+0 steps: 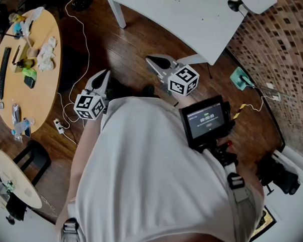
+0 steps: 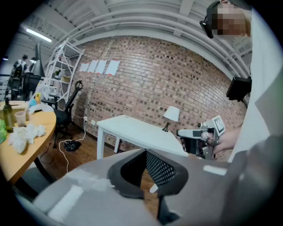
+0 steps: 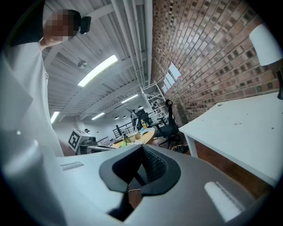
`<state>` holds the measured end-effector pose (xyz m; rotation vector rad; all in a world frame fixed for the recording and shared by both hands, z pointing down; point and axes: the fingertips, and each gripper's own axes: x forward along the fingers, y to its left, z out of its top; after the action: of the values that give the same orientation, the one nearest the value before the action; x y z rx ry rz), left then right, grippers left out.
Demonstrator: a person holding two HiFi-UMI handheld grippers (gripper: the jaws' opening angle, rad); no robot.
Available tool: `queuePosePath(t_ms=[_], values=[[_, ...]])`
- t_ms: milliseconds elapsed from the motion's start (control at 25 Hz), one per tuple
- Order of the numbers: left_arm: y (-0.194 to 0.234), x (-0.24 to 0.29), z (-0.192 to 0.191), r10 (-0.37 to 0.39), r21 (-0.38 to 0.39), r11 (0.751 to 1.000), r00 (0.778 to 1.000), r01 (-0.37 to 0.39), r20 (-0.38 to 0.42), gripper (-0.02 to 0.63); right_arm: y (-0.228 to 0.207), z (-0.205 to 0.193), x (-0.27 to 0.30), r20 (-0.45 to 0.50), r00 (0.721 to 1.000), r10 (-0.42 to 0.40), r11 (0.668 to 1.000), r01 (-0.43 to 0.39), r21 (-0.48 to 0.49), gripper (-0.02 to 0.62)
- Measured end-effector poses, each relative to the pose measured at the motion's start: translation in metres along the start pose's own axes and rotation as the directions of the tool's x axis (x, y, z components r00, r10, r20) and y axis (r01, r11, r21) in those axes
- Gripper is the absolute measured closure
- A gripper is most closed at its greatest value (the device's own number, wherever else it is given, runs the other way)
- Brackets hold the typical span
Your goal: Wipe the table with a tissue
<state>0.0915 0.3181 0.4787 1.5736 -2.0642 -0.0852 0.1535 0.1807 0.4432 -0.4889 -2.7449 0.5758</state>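
A pile of crumpled white tissues (image 1: 47,53) lies on the round wooden table (image 1: 52,92) at the far left, among bottles and small items. The tissues (image 2: 24,134) also show at the left edge of the left gripper view. I hold both grippers close to my body, well away from that table. My left gripper (image 1: 103,77) has its jaws together with nothing between them (image 2: 146,152). My right gripper (image 1: 154,60) hangs near the white table, its jaws (image 3: 142,148) also closed and empty.
A white table (image 1: 187,16) with a lamp (image 2: 171,114) stands ahead by the brick wall. White cables (image 1: 66,116) trail across the wooden floor. A black stool (image 1: 35,155) and a small round table (image 1: 16,179) stand at the lower left. An office chair (image 2: 66,112) is beyond the wooden table.
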Motion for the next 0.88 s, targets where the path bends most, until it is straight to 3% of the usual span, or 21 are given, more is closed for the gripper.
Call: queuePosePath(t_ms=[360, 880], values=[[0.097, -0.057, 0.029, 0.126, -0.036, 0.992, 0.988, -0.123, 0.087, 0.601, 0.037, 0.032, 0.114, -0.044, 0.992, 0.118, 0.99, -0.121, -0.076, 0.588], [0.209, -0.121, 0.03, 0.273, -0.142, 0.957, 0.951, -0.253, 0.148, 0.601, 0.07, 0.047, 0.235, -0.12, 0.971, 0.209, 0.968, -0.223, -0.119, 0.588]])
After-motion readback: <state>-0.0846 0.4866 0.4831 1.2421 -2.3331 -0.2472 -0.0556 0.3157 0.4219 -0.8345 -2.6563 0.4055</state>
